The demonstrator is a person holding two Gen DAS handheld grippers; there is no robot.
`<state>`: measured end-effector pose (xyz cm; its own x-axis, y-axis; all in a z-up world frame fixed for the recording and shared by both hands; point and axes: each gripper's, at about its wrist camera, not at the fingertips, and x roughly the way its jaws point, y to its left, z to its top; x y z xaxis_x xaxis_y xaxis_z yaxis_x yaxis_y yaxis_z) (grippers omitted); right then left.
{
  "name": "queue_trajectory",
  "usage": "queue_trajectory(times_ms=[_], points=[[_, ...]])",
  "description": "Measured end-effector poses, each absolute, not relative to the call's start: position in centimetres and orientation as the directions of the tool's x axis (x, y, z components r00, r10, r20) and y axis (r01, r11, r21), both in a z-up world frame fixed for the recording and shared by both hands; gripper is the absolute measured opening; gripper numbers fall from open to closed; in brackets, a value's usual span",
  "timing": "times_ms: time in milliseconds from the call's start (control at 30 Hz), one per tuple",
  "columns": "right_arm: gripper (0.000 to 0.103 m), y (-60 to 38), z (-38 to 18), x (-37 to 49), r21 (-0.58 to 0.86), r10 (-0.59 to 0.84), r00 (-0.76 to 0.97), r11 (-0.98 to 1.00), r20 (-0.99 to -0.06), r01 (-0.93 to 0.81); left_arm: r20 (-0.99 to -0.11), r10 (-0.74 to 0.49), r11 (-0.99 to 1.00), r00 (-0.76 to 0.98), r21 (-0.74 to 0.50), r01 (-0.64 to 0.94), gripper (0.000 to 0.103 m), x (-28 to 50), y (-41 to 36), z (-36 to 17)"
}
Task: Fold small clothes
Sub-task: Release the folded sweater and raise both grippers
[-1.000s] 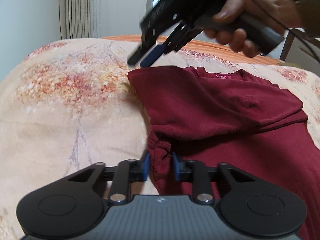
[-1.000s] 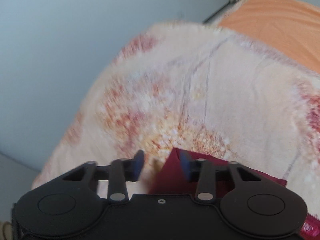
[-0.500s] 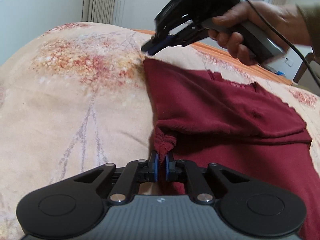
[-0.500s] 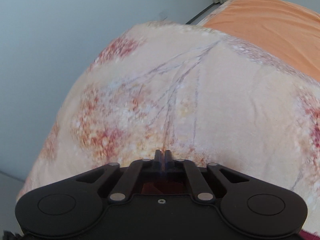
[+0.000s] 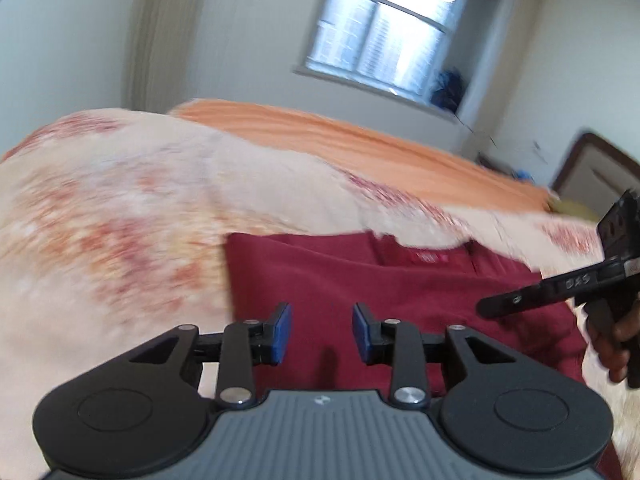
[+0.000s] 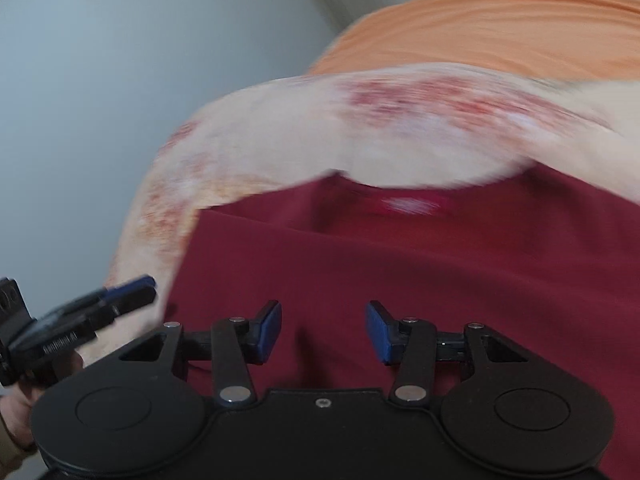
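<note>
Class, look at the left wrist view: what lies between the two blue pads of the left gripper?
Only the dark red cotton shirt, lying flat beneath the open left gripper; nothing is pinched between the pads, as the left wrist view shows.

Dark red garment [image 5: 360, 280], plain, with a brighter red neck label [image 5: 430, 257] marked in white, on a cream bedspread [image 5: 120, 208] blotched with blurred red, pink and orange floral patches. Beyond, a solid orange cover [image 5: 340, 136] with faint ribbed stripes, pale grey-white walls [image 5: 248, 28], a white-framed window [image 5: 384, 28] and a dark brown headboard [image 5: 592, 168] edge. Black left hand-held gripper [image 5: 321, 334] with blue pads [image 5: 282, 332] on a grey ribbed body; all-black right hand-held gripper [image 6: 323, 330] with matching blue pads [image 6: 378, 332].
</note>
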<state>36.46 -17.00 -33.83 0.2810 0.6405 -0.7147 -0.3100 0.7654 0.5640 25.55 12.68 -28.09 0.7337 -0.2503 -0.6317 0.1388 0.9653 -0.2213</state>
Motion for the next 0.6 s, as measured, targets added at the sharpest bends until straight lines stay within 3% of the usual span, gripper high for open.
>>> queue_trajectory(times_ms=[100, 233, 333, 400, 500, 600], points=[[0.049, -22.5, -34.1, 35.5, 0.548, 0.584, 0.347, 0.811, -0.734, -0.206, -0.723, -0.157, 0.985, 0.672, -0.066, 0.158, 0.038, 27.8, 10.3, -31.2], [0.053, -27.2, -33.0, 33.8, 0.565, 0.566, 0.401, 0.814, -0.721, -0.134, -0.729, -0.127, 0.989, 0.673, -0.044, 0.139, 0.034, 27.8, 10.2, -31.9], [0.067, -28.0, -32.1, 32.6, 0.568, 0.585, 0.42, 0.803, -0.694, -0.179, -0.711, -0.138, 0.988, 0.69, -0.047, 0.149, 0.047, 26.1, 9.8, -30.9], [0.067, -28.1, -32.3, 32.1, 0.586, 0.604, 0.408, 0.789, -0.685, -0.184, -0.731, -0.139, 0.985, 0.668, -0.034, 0.168, 0.053, 25.2, 9.4, -31.3], [0.068, -27.8, -33.2, 31.4, 0.589, 0.601, 0.378, 0.792, -0.704, -0.162, -0.74, -0.098, 0.985, 0.665, 0.022, 0.17, 0.053, 24.0, 9.2, -31.2], [0.07, -27.6, -33.0, 30.2, 0.622, 0.63, 0.391, 0.765, -0.671, -0.166, -0.723, -0.104, 0.991, 0.683, -0.017, 0.133, 0.059, 22.5, 9.4, -29.6]])
